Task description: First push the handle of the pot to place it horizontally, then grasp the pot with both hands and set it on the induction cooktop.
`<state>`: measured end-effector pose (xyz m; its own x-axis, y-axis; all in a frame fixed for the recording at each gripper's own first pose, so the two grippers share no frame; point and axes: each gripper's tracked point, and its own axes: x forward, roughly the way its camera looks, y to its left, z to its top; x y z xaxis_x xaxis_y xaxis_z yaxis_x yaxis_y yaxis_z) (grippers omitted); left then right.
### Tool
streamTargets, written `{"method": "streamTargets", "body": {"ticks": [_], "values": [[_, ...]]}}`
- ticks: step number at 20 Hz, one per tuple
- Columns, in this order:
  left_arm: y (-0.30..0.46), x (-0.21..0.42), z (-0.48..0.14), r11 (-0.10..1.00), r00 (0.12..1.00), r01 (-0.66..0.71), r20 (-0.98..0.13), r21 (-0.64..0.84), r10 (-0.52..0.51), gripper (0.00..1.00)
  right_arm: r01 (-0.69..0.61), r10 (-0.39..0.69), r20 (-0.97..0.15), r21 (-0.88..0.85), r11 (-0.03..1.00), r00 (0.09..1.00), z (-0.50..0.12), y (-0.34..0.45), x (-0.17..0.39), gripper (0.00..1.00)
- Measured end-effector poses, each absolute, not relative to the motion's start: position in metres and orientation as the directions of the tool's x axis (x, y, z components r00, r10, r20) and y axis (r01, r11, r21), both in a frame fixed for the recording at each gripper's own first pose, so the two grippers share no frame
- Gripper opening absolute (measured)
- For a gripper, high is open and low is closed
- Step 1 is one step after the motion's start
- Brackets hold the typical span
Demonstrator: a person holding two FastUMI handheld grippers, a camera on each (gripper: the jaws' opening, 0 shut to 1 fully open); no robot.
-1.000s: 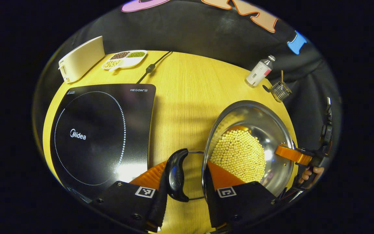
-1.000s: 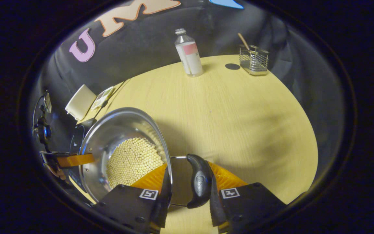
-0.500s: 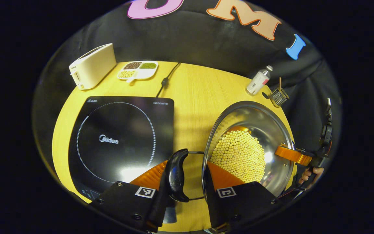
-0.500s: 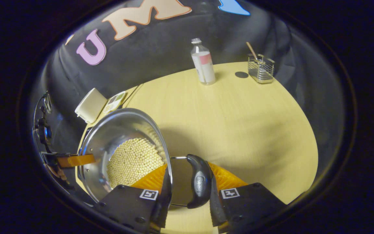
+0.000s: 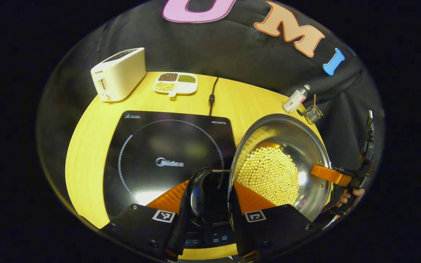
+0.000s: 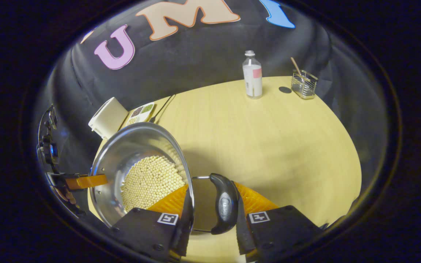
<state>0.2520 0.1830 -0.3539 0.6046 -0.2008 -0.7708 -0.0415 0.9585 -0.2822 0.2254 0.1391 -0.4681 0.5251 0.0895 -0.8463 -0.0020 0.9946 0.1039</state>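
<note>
Steel gleams from the round, shiny pot [image 5: 298, 146], which is heaped inside with small pale yellow beads [image 5: 269, 175] and is carried between two hand-held grippers. From the left gripper view, the left gripper [image 5: 206, 199] has one finger outside the pot's black curved handle [image 5: 197, 197] and the other finger inside the pot's rim, so the handle and rim are pinched between them. From the right gripper view, the right gripper [image 6: 210, 204] does the same on the opposite side, closed on the second black handle [image 6: 225, 202] and the rim beside it. Each camera also catches the other gripper across the bowl (in the left gripper view a hand [image 5: 347, 197] shows around the far one). The pot hangs just past the right edge of the flat black glass induction cooktop [image 5: 152, 153], its near handle over the cooktop's front corner; whether it touches the glass I cannot tell. The cooktop lies on a round light wooden table [image 6: 269, 135]. Near the table's far edge stand a cream toaster [image 5: 119, 75], a white divided dish of beans [image 5: 175, 83], a clear plastic bottle with a white label [image 6: 252, 76] and a small wire basket [image 6: 303, 84] with a wooden stick in it.
</note>
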Motion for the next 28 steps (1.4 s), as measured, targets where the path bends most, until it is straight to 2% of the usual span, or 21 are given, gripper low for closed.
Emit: {"method": "streamTargets", "body": {"ticks": [6,7,9,22,24,28], "values": [[0.269,0.26,-0.363,0.957,0.6,0.009,-0.764,-0.29,-0.237,0.54,0.037,0.029,-0.857,0.056,0.998,0.515,-0.475,0.226,0.218,0.55],[0.281,0.26,-0.363,0.957,0.602,0.015,-0.762,-0.288,-0.239,0.54,0.04,0.026,-0.858,0.055,0.998,0.513,-0.476,0.239,0.218,0.49],[0.301,0.264,-0.366,0.959,0.606,0.024,-0.759,-0.281,-0.237,0.54,0.044,0.023,-0.865,0.052,0.998,0.501,-0.483,0.259,0.22,0.49],[0.36,0.297,-0.369,0.979,0.651,0.043,-0.738,-0.198,-0.177,0.56,0.063,0.047,-0.888,0.085,0.994,0.458,-0.508,0.311,0.252,0.49],[0.362,0.3,-0.372,0.984,0.645,0.045,-0.747,-0.174,-0.162,0.6,0.066,0.041,-0.885,0.08,0.995,0.465,-0.51,0.31,0.254,0.51],[0.356,0.297,-0.371,0.979,0.654,0.023,-0.738,-0.204,-0.169,0.65,0.067,0.037,-0.879,0.077,0.995,0.475,-0.506,0.309,0.257,0.6]]}}
